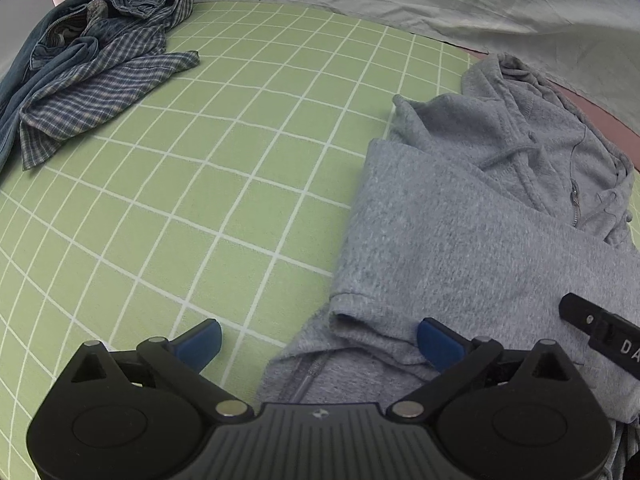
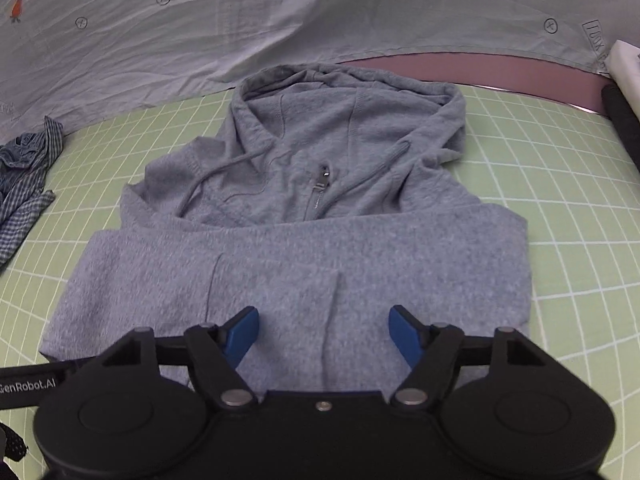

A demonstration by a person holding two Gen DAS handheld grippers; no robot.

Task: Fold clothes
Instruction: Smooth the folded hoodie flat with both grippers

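green checked mat point(image 1: 200, 200) is carrying a folded grey hoodie point(image 2: 304, 264) at frame centre; left gripper point(image 1: 320, 340) and right gripper point(image 2: 324, 332) are hovering agape, holding nothing.

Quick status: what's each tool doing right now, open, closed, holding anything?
Left tool: open, holding nothing, at the gray hoodie's near-left edge.
Right tool: open, holding nothing, over the hoodie's folded body.

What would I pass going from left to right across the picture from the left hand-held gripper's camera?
Crumpled pile of denim and checked shirts → bare green grid mat → grey hoodie.
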